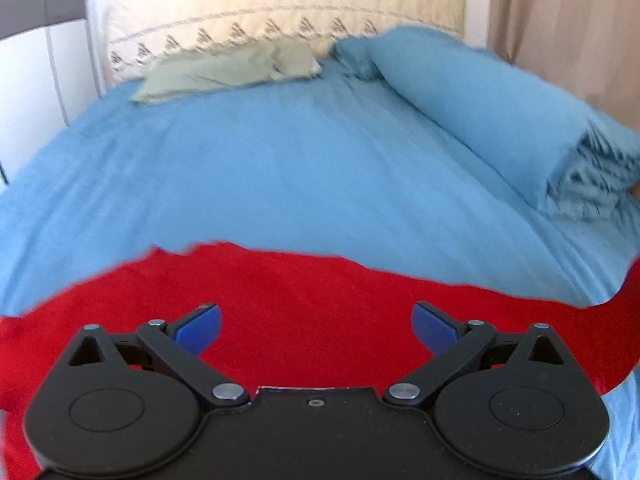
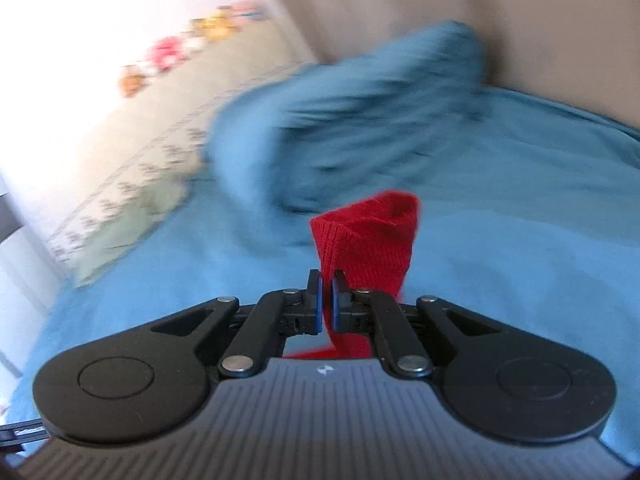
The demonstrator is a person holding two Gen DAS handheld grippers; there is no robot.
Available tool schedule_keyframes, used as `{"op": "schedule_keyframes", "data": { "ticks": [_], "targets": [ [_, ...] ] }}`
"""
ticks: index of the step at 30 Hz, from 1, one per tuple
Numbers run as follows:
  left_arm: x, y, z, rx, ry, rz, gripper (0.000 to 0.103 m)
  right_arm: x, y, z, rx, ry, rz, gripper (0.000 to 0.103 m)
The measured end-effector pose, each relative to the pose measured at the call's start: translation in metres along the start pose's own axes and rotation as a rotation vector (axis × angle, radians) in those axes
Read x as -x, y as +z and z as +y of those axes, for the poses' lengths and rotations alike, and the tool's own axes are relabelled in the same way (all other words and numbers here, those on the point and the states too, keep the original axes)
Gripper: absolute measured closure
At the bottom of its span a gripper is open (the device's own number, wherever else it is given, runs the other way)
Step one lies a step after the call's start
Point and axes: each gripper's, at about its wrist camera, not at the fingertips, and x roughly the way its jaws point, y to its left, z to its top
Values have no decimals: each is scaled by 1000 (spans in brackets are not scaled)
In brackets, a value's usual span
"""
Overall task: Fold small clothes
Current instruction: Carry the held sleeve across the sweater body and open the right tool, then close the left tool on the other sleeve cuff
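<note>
A red knit garment (image 1: 288, 300) lies spread on the blue bedsheet (image 1: 260, 168) in the left wrist view, right under my left gripper (image 1: 316, 320), which is open and empty above it. In the right wrist view my right gripper (image 2: 327, 292) is shut on a fold of the same red garment (image 2: 372, 232), whose edge sticks up past the fingertips above the sheet (image 2: 520, 248). That view is blurred by motion.
A folded pale green cloth (image 1: 228, 70) lies at the far side of the bed by a cream patterned headboard cushion (image 1: 280, 12). A rolled blue blanket (image 1: 500, 112) lies at the right; it also shows blurred in the right wrist view (image 2: 360, 120). A beige curtain (image 1: 560, 20) hangs behind.
</note>
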Motion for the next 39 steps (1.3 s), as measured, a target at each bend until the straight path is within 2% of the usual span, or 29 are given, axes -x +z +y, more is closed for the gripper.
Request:
{"op": "schedule_keyframes", "data": {
  "ticks": [4,9,14,19,22,25,31,34,35,36,39],
  "targets": [
    [32,11,64,39,58,-27,0,-1,-2,92,75,172,14,83],
    [54,-2,148,85,158,-17,0,-9,-40,213,151,385,77,83],
    [59,-31,218,135,229,21,0,-22,-119,316,257,546,183,83],
    [57,-61,267,180,270,71,0,-35,-223,383,335,613,328,83],
    [51,-74,286,201,278,92,0,-43,-278,399,403,616,390,83],
    [51,-86,299,220,272,98,0,-40,-321,407,498,611,416,83],
    [38,-86,300,241,218,93,0,-34,-357,403,624,634,417,78],
    [33,-85,296,236,178,84,0,-27,-356,393,657,665,405,57],
    [31,-85,295,229,157,81,0,-25,-359,397,667,671,402,40],
    [28,-83,291,220,136,82,0,-20,-359,396,684,677,393,29],
    [21,-82,273,165,77,96,1,-4,-352,391,753,687,351,21]
  ]
}}
